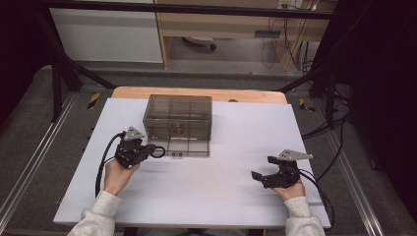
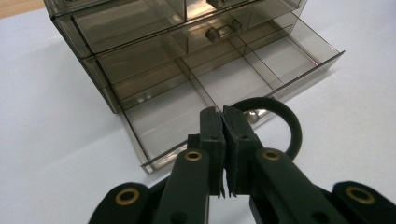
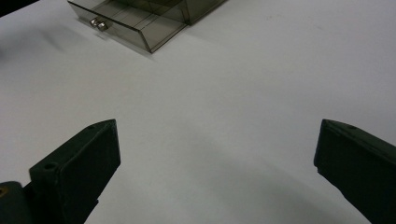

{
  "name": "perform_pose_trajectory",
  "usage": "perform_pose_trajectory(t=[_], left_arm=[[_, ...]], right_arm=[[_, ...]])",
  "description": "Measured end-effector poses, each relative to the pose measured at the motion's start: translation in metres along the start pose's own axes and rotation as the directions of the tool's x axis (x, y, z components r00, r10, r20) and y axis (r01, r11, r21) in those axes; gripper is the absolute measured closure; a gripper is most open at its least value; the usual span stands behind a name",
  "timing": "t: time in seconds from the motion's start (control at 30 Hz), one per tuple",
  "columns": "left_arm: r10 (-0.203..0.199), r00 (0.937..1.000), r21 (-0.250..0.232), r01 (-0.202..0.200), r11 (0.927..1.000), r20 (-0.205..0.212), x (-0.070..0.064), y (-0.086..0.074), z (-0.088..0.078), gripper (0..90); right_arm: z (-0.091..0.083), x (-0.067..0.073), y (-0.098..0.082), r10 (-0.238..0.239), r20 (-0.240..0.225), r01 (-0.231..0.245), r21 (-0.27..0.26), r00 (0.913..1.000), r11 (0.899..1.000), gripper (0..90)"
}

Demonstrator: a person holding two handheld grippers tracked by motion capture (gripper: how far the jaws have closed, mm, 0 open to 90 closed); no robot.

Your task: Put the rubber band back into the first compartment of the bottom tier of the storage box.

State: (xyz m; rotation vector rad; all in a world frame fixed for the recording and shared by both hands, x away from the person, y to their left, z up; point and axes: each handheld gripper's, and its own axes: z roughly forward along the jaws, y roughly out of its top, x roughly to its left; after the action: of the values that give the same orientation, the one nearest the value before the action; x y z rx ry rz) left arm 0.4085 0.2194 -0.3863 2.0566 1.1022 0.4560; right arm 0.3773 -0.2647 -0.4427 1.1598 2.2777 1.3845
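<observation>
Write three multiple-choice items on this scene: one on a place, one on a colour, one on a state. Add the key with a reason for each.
1. Where is the black ring?
A. pinched in the left gripper
B. inside the top drawer
C. beside the right gripper

2. What colour is the drawer cabinet?
A. opaque white
B. smoky see-through grey
C. bright red

3. How does the bottom drawer stand?
A. pushed shut
B. lifted out on the table
C. pulled open

Key: 1 A, the closed jaws clamp the ring's edge over the drawer front. 2 B, the dividers show through its walls. 3 C, it juts out from the cabinet, its compartments bare.
</observation>
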Motion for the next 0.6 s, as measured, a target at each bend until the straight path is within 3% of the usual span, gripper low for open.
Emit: perform_pose_trajectory(t=[0.6], left_arm=[[-0.006, 0.9999, 0.007, 0.006, 1.0, -0.011, 0.0059, 0.005, 0.0072, 86.4]], right_arm=[[0.0007, -0.0002, -0.0002, -0.004, 0.002, 0.004, 0.003, 1.0, 1.0, 1.1]])
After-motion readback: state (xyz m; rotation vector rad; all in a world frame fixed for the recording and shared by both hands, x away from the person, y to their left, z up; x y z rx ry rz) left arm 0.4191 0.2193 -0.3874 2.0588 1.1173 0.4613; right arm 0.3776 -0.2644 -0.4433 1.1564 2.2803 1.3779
